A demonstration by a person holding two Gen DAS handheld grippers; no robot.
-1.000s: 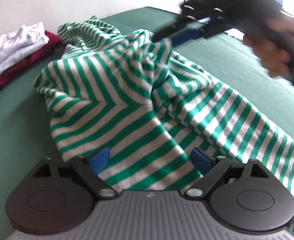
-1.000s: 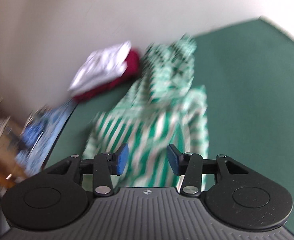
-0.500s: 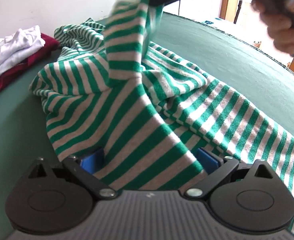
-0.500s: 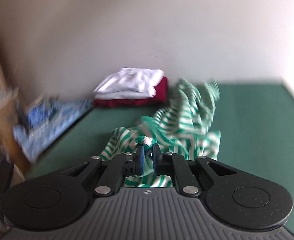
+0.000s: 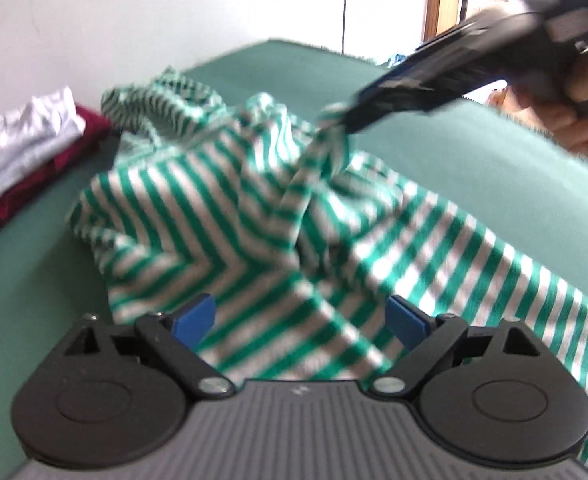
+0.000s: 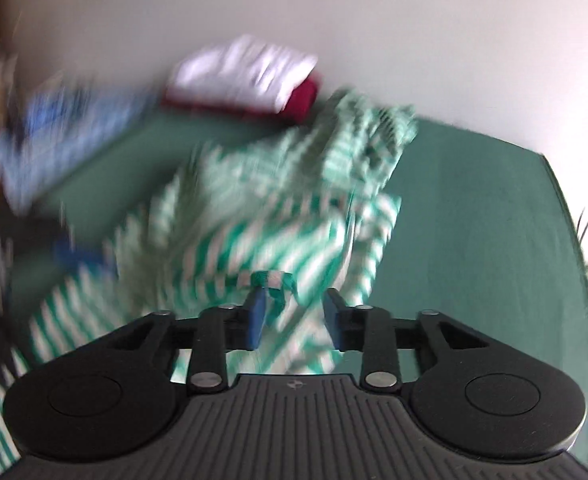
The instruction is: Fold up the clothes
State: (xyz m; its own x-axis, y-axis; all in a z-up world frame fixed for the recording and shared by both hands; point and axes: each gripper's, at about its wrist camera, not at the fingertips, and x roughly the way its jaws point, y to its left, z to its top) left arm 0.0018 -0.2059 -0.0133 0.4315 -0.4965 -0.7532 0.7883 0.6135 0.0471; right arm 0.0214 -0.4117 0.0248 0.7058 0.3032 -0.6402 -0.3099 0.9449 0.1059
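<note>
I've got the green-and-white striped shirt (image 5: 229,216) lying crumpled across the green table (image 5: 474,168), nowhere near a fold: it's a rumpled heap with ridges running every way, one end bunched up toward the wall. My left hand-held gripper (image 5: 302,320) sits low over the near edge of the shirt with its jaws spread wide; fabric lies between the blue pads (image 5: 195,316), but they aren't pinching it, so that side has hold of nothing. My right hand-held gripper (image 6: 294,314) is the busy one: its jaws are opening right now, and a bunched bit of striped cloth sits between them, leaning against the left pad (image 6: 255,316) with the other pad standing clear, so I read that as a loose drape rather than a grip. From the left view I can see that gripper reaching in from the upper right, its tip at a raised peak of the shirt. Over by the wall, a white folded garment (image 5: 25,136) rests on a dark red one (image 5: 53,160), a tidy stack, so I'd judge some of the pile is already done. What's left here, by my reckoning: spread this shirt flat, then do all of its folding, then stack it.
</note>
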